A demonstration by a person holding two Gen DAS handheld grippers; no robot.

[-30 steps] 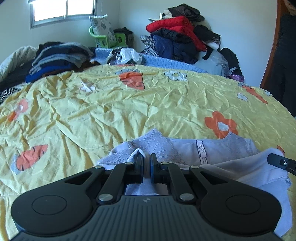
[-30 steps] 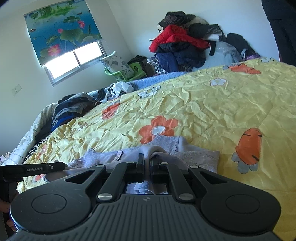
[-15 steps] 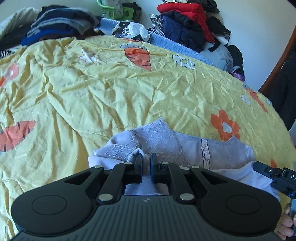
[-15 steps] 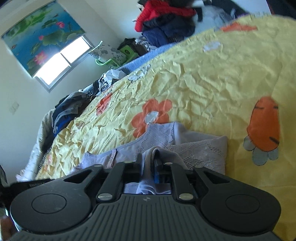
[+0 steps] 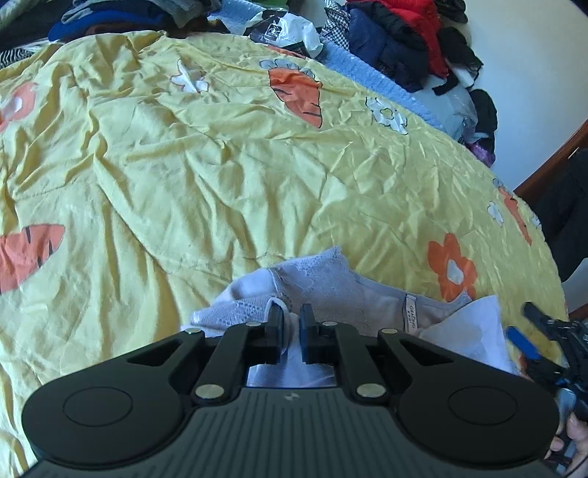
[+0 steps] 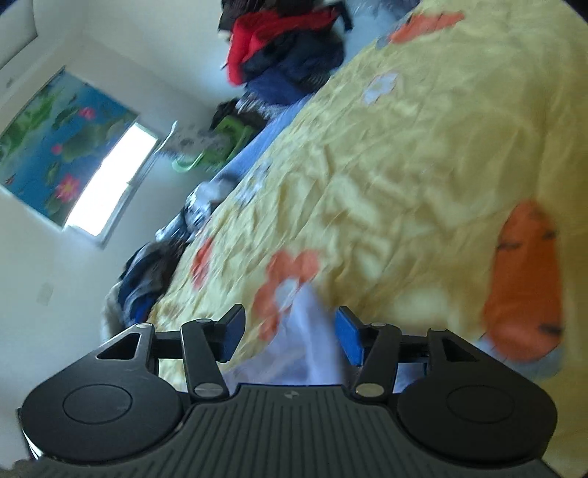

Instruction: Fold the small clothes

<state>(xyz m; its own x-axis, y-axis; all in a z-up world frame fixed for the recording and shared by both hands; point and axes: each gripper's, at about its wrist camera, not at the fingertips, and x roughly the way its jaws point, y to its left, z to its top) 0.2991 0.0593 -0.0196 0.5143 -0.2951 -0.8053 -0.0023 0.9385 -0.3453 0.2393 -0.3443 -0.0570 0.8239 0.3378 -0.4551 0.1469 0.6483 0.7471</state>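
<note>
The left claw [image 5: 291,323] is pinching a bunched fold of the pale lavender top [image 5: 352,294], its jaws nearly together with white cloth squeezed between them. The garment is lying on the yellow carrot-and-flower bedspread [image 5: 220,165], at the near edge of the bed, just in front of both claws. The left wrist view is giving the sharp detail — the lace sleeve, the neck label [image 5: 410,317], a white layer folded up on the right side — and it is also catching the right claw [image 5: 529,331] from outside at the far right edge, with the person's hand [image 5: 573,437] below it.

The right wrist view is tilting hard and blurring. There the right claw [image 6: 290,336] is standing with its jaws spread wide, blue pads [image 6: 349,340] showing, and the lavender cloth [image 6: 305,345] is lying loose between them, not clamped. Only this view is taking in the window [image 6: 106,187] with its lotus-print blind [image 6: 55,136] and the white wall. Both views are showing the heap of red and dark clothes [image 5: 404,36] at the far side of the bed, while the plastic bag [image 5: 283,31] is clear only from the left.
</note>
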